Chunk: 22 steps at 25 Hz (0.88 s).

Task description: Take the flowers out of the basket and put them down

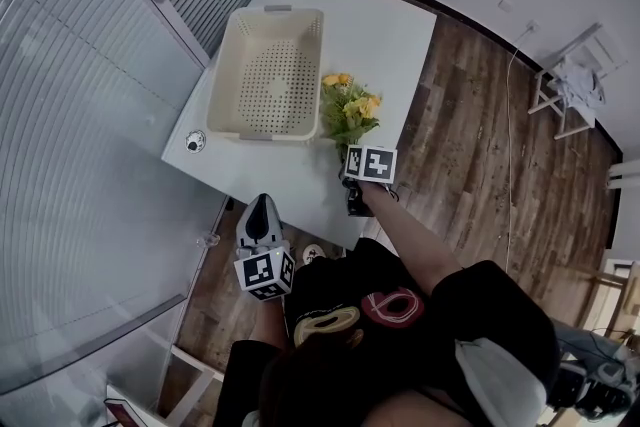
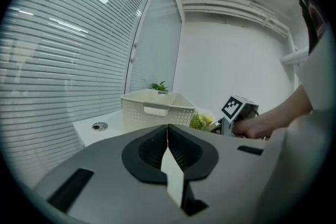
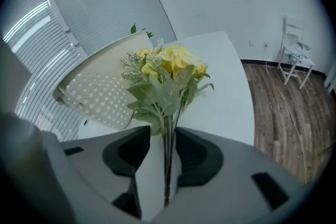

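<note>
the bunch of yellow flowers (image 1: 350, 110) appears to rest on the white table (image 1: 395, 35), just beside the empty cream basket (image 1: 228, 65). the release is best finished by drawing the right gripper (image 3: 164, 139) straight back along the stems, so nothing is dragged. its jaws are parted, with the stems loose between them, and it is angled downward. the left gripper (image 2: 168, 136) is held closed and empty, near level, off the table's edge.

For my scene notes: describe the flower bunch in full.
The flower bunch has yellow and orange blooms, green leaves and thin dark stems. It rests on the white table just outside the cream basket, its stems between the parted jaws of the right hand-held gripper, which are not clamping it.
</note>
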Each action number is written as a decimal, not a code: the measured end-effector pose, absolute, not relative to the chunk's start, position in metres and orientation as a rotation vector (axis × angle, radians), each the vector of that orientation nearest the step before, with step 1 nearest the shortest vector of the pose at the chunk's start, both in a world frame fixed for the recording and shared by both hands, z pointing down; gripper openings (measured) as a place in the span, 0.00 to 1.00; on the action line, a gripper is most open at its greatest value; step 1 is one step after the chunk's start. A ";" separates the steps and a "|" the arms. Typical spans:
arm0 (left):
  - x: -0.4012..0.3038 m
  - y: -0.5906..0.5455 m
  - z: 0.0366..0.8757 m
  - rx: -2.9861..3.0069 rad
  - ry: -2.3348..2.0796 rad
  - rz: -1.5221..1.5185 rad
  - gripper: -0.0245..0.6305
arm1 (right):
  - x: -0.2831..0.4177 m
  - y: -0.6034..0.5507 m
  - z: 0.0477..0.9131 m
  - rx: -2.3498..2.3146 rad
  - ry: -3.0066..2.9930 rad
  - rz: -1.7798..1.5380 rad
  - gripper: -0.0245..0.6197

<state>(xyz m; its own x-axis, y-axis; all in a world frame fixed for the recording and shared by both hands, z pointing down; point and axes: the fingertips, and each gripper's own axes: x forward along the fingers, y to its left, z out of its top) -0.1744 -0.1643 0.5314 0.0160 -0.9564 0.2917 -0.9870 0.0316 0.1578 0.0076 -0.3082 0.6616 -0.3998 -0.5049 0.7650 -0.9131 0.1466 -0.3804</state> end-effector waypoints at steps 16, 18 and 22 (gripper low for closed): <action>-0.167 -0.165 0.521 2.031 -1.970 0.098 0.07 | -0.006 -0.308 0.604 1.245 -2.235 1.029 0.57; -0.165 -0.165 0.517 2.046 -1.964 0.090 0.07 | -0.002 -0.307 0.590 1.256 -2.270 1.048 0.57; -0.159 -0.167 0.507 2.084 -1.949 0.057 0.07 | 0.009 -0.301 0.557 1.264 -2.364 0.964 0.57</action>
